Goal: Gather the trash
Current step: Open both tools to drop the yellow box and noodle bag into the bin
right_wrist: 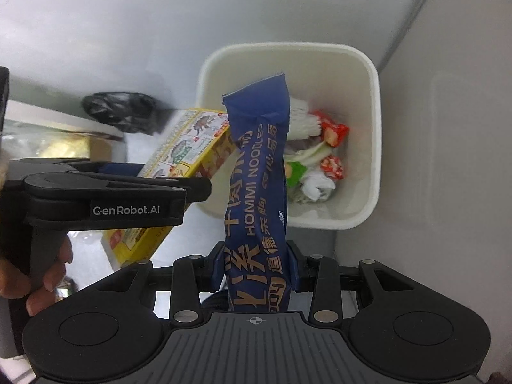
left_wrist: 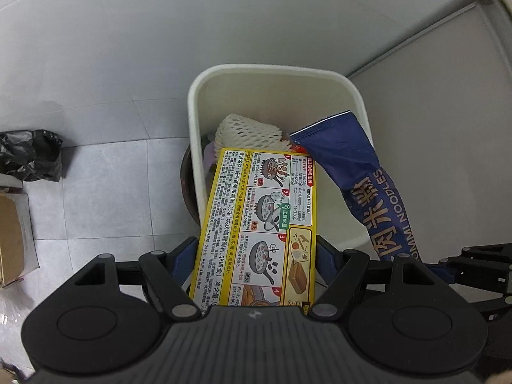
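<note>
A white square trash bin point(left_wrist: 198, 102) point(right_wrist: 374, 102) stands on the floor below both grippers. My left gripper point(left_wrist: 256, 256) is shut on a yellow curry box point(left_wrist: 256, 224), whose far end hangs over the bin's near rim. The same box point(right_wrist: 188, 140) shows at the left of the right wrist view, held by the left gripper point(right_wrist: 179, 172). My right gripper point(right_wrist: 256, 256) is shut on a blue noodle packet point(right_wrist: 256, 172) that points into the bin; the packet point(left_wrist: 361, 172) also appears at the right of the left wrist view. Inside lie white foam netting point(left_wrist: 246, 131), red wrappers point(right_wrist: 332, 131) and crumpled paper.
A black plastic bag point(left_wrist: 30, 155) point(right_wrist: 121, 108) lies on the tiled floor at the left, with a cardboard box point(left_wrist: 12, 240) near it. A white wall rises behind the bin and a pale cabinet panel point(left_wrist: 448, 112) stands to its right. A hand point(right_wrist: 41, 284) grips the left tool's handle.
</note>
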